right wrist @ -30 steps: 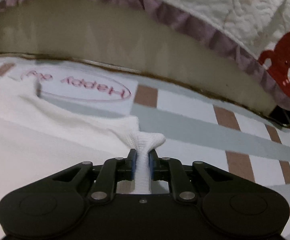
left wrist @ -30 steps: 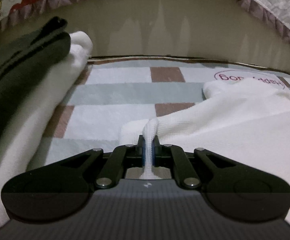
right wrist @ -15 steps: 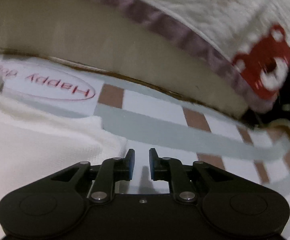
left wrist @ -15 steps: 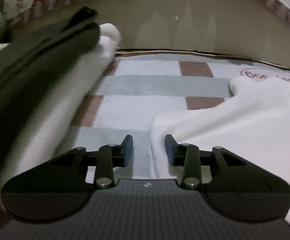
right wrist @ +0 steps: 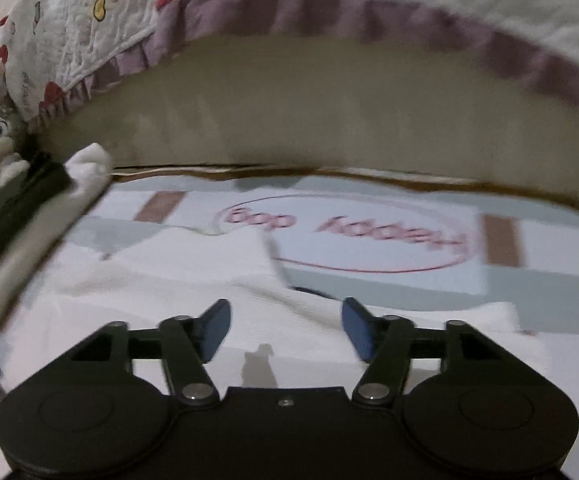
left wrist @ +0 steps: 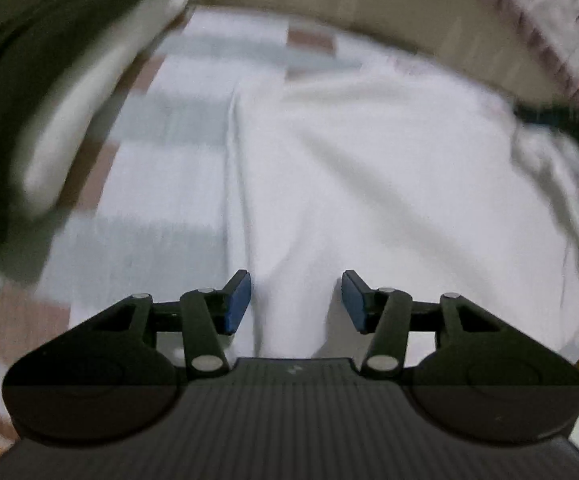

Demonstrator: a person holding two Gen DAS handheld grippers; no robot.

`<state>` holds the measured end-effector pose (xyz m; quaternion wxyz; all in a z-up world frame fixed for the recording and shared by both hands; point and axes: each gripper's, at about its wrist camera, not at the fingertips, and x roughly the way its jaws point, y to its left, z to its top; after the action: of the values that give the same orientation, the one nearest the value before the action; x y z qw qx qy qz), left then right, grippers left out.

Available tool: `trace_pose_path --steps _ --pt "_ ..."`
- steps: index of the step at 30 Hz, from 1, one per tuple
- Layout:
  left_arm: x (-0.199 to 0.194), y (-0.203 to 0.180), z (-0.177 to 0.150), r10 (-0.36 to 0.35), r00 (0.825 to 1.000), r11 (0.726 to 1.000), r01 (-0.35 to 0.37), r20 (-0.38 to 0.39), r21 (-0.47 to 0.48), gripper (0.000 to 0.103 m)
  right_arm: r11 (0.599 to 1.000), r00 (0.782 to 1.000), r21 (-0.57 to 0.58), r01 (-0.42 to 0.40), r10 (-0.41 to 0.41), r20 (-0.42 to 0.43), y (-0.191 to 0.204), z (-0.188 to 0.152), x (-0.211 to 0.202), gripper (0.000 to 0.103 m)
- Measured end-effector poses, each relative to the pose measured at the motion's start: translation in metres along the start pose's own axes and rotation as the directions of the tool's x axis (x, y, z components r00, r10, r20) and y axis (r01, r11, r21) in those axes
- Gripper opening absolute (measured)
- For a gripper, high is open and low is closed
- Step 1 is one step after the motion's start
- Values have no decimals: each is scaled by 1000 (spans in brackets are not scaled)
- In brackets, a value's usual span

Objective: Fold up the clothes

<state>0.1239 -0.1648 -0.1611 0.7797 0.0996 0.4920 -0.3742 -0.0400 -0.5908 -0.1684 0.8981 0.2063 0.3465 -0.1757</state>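
Now both tongs, left (left wrist: 296, 300) and right (right wrist: 285, 328), gape released above the white garment (left wrist: 369, 184), spread on the checked mat (left wrist: 177, 120); a folded stack (left wrist: 49, 80) sits at ten o'clock.

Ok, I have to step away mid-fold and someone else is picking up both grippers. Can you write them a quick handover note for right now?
Left gripper: open, holding nothing, over the white garment.
Right gripper: open, holding nothing, over the same garment.
The white garment lies spread on the checked mat, partly covering its oval "Happy dog" print.
Already folded: a dark garment stacked on a white one, on the left side of the mat.
Done: both grippers have let go of the corners they pinched a second ago.
Left: how many folds remain is unclear (views are blurred); re-grip and finish, then add it to the stack.
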Motion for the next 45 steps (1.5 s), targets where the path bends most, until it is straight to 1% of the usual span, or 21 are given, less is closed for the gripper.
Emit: trace_pose_path --steps 3,4,5,6,7,15,18,20,21,22,25,27,29,31,35,36,38,39,40,41,45 --pt "-4 1 -10 -1 1000 1000 1 13 0 42 999 1000 46 26 -26 -4 8 9 28 68" --pt "-6 2 -13 -1 1000 1000 1 18 0 14 997 999 64 38 -38 -6 9 10 37 68" --pt "-6 4 -13 0 1000 1000 0 28 -2 6 996 999 84 38 -36 -22 8 10 47 68" --pt "-9 5 -14 3 999 1000 -3 44 -10 6 996 999 86 23 -19 -48 7 9 56 59" --pt "-13 6 -16 12 998 1000 -11 55 -15 6 999 998 52 1 3 -67 10 8 61 7" --pt "-9 7 -15 44 999 999 -44 23 -10 6 969 980 -170 181 -164 108 30 16 38 8" --pt "-10 9 -12 53 998 998 -53 28 -20 13 950 969 -201 239 -220 115 36 14 36 17" --pt "-15 14 -9 52 997 998 -50 57 -43 14 960 965 -130 247 -232 125 20 12 23 33" --pt "-18 18 -6 53 996 997 -48 75 -59 15 966 963 -83 247 -235 131 10 11 15 48" --pt "-23 19 -4 53 993 997 -46 106 -68 15 969 962 -36 245 -238 137 -1 10 7 51" --pt "-38 20 2 45 977 997 -30 210 -77 13 963 956 101 251 -263 133 -34 6 -17 51" --pt "-42 9 7 -30 963 999 35 269 -16 15 958 960 143 250 -264 97 -53 -1 -31 49" --pt "-40 -10 12 -103 959 994 89 265 63 16 969 971 126 212 -224 87 -61 -10 -43 49" --pt "-26 -26 18 -105 968 990 81 229 112 16 977 978 95 191 -197 67 -66 -20 -51 47" --pt "0 -34 50 -93 970 989 64 223 136 23 952 953 26 304 -304 8 -70 -29 -39 50" --pt "6 -34 60 -95 970 988 65 223 137 24 954 954 13 301 -301 9 -70 -29 -36 50" --pt "16 -39 78 -3 964 985 -43 267 168 27 961 961 -12 276 -275 13 -70 -29 -32 51" --pt "20 -38 85 42 950 979 -101 310 178 30 974 974 -29 225 -224 15 -66 -27 -31 51" --pt "25 -37 92 84 931 970 -158 354 185 41 984 986 -49 170 -169 14 -59 -24 -28 51" --pt "30 -34 96 68 933 973 -140 353 182 49 990 993 -70 118 -118 12 -51 -22 -26 51" --pt "50 -21 109 -32 946 986 -23 323 164 51 996 1000 -85 5 -5 -9 -20 -6 -9 56"
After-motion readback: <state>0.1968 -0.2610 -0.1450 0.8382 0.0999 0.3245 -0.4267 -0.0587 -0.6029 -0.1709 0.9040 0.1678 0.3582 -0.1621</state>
